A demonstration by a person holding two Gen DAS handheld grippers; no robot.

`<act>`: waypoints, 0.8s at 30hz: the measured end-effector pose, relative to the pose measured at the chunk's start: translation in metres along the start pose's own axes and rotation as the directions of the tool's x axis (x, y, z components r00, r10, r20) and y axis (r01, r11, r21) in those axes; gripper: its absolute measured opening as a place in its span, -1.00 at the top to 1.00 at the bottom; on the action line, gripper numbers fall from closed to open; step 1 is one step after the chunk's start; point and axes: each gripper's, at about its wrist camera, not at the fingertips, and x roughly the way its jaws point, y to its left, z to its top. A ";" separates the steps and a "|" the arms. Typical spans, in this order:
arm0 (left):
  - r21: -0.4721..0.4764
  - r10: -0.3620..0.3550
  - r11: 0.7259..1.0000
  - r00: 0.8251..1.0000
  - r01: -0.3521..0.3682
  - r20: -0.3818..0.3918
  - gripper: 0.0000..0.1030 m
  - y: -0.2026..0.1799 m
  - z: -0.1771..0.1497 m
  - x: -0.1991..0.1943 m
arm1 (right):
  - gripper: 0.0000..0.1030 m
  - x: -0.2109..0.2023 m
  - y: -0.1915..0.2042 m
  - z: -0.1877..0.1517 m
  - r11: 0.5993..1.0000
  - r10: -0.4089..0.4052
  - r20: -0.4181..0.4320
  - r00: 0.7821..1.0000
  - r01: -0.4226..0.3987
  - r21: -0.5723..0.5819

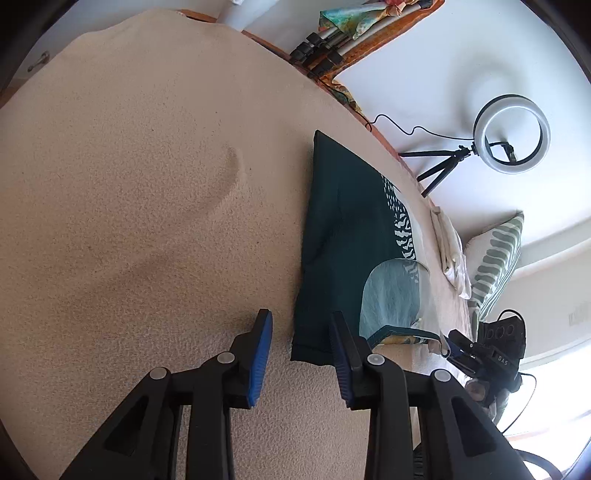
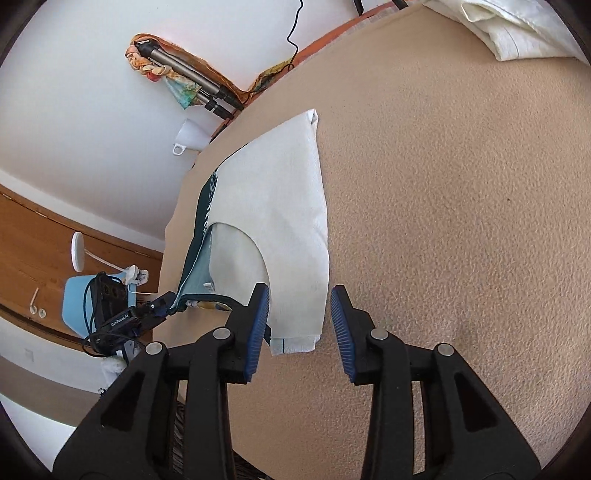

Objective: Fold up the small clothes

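Observation:
A small garment, dark green on one half (image 1: 343, 236) and white on the other (image 2: 280, 206), lies flat on the beige cover (image 1: 129, 184) with its neck opening (image 1: 391, 295) toward me. My left gripper (image 1: 301, 328) is open, its jaws over the near corner of the green side. My right gripper (image 2: 299, 306) is open, its jaws over the near corner of the white side. The other gripper shows at the garment's neck edge in each view (image 1: 487, 354) (image 2: 122, 317). Neither gripper holds cloth.
Folded white clothes (image 2: 517, 29) and a striped pillow (image 1: 495, 258) lie at the bed's edge. A ring light on a tripod (image 1: 511, 133), a bundle of tripod legs (image 1: 325, 48) and a white cup (image 2: 188, 136) stand on the floor beyond.

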 end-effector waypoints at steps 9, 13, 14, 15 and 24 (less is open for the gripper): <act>0.002 -0.007 1.000 0.999 0.007 0.041 0.95 -0.015 -0.005 -0.002 | 0.65 0.008 -0.007 -0.008 0.988 0.126 0.003 0.992 -0.126 0.087; 0.106 0.061 0.992 0.995 -0.070 0.084 0.98 -0.033 -0.010 -0.014 | 0.84 -0.001 0.005 -0.008 0.990 0.131 0.020 0.991 -0.131 0.045; 0.140 0.088 0.985 0.992 -0.101 0.096 0.98 -0.037 -0.013 -0.015 | 0.86 -0.004 0.009 -0.008 0.993 0.117 0.023 0.993 -0.118 0.022; 0.176 0.125 0.974 0.987 -0.142 0.104 0.98 -0.040 -0.015 -0.015 | 0.86 -0.006 0.013 -0.008 0.995 0.098 0.025 0.995 -0.098 -0.001; 0.222 0.185 0.954 0.978 -0.201 0.093 0.98 -0.037 -0.013 -0.005 | 0.87 0.000 0.020 -0.013 0.996 -0.012 -0.021 1.000 0.011 -0.088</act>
